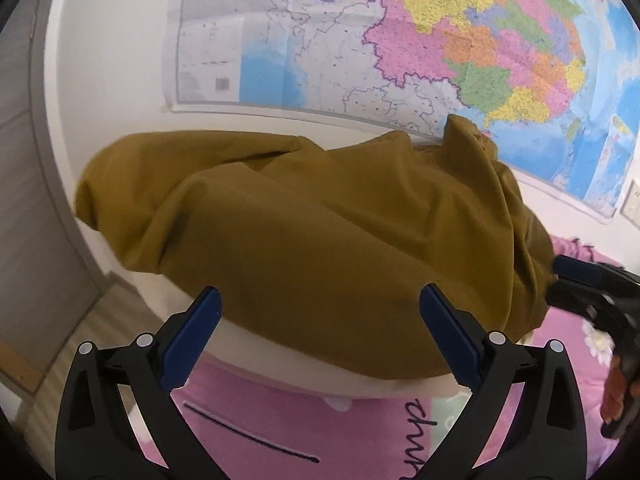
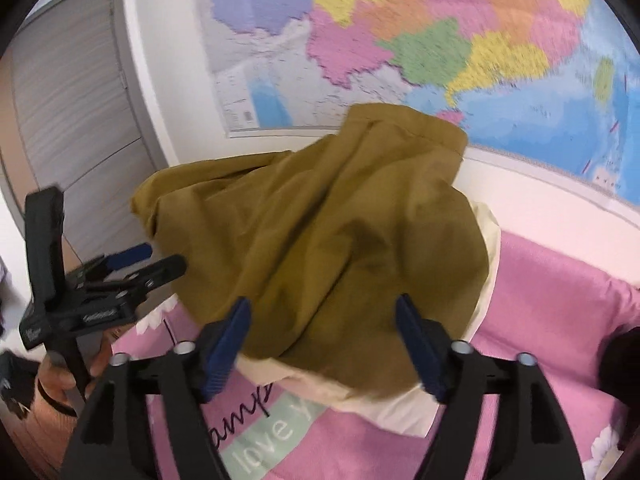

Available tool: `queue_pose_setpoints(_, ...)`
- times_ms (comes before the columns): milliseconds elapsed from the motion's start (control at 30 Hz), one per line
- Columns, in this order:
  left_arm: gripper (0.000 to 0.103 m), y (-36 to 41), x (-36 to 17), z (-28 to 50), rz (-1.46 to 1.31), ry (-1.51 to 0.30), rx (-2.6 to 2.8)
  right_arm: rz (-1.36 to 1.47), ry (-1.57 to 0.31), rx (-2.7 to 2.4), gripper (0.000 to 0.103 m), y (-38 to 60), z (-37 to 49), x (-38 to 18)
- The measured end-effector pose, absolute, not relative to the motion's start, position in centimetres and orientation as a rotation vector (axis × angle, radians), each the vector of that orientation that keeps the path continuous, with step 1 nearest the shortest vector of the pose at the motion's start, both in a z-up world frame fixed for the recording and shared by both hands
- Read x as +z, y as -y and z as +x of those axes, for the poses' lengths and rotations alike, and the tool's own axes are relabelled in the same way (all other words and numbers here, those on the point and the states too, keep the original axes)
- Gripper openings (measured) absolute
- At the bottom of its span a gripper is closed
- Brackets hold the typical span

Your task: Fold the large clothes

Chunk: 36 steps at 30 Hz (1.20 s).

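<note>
Currently, left wrist view: the left hand-held gripper (image 1: 320, 304) is seen with jaws spread wide, nothing held between the blue ribbed pads (image 1: 192, 340). Black plastic arms with silver pivot pins are visible. Just beyond the fingertips a mustard-brown garment (image 1: 320, 232) is heaped in a rounded, crumpled mound; the fabric is matte, smooth-woven, with soft broad folds and one corner poking up at the far right. It is draped over a cream-white pillow (image 1: 280, 376), whose rounded edge shows beneath it. The pillow lies on a pink bedsheet (image 1: 280, 432) printed with black cursive lettering. The right hand-held gripper (image 1: 580, 280) is seen at the garment's right edge, blurred; contact cannot be told from this view. A glossy, creased colour wall map (image 1: 400, 40) is mounted on the white wall behind.

Right wrist view: the right hand-held gripper (image 2: 324, 308) is likewise wide open and empty, blue pads flanking the near edge of the garment (image 2: 340, 240) without gripping it. The same bunched mound is seen, peaking toward the map (image 2: 440, 40), on the cream pillow (image 2: 400, 408). The pink sheet (image 2: 540, 320) carries a mint-green band with white lettering. The left hand-held gripper (image 2: 160, 260) is seen at left, just beside the garment, holding nothing. A grey panelled door (image 2: 72, 100) stands at far left.
</note>
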<state>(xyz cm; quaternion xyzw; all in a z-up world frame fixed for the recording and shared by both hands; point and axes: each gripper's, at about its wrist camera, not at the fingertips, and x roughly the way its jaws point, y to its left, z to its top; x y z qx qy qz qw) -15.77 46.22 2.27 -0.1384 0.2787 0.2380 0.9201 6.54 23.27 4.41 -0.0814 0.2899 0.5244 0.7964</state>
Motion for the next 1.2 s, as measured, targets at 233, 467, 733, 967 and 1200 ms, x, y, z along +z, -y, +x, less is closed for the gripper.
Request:
queue_pose_setpoints(233, 0.098, -43.7, 2.7, -17.5, -0.287, -0.568, 0.537, -0.208, -0.522, 1.109, 0.097, -22.4, 2.7, 4.6)
queue_pose_setpoints(467, 0.098, -42.3, 2.2, -18.9, -0.333, -0.593, 0.535, -0.217, -0.559, 1.132, 0.097, -21.2, 1.3, 3.7)
queue_pose_setpoints(733, 0.098, -40.2, 1.7, -20.1, -0.289, -0.604, 0.566, -0.184, -0.598, 1.127, 0.097, -19.5, 0.7, 2.6)
queue_pose_setpoints(967, 0.098, -39.2, 1.9, -20.9, -0.302, -0.600, 0.576, -0.171, -0.594, 1.135, 0.097, -18.0, 0.0, 2.5)
queue_pose_setpoints(1200, 0.098, -38.4, 2.0, -21.6, -0.307, -0.617, 0.620, -0.163, -0.583, 1.141, 0.097, -16.6, -0.6, 2.5)
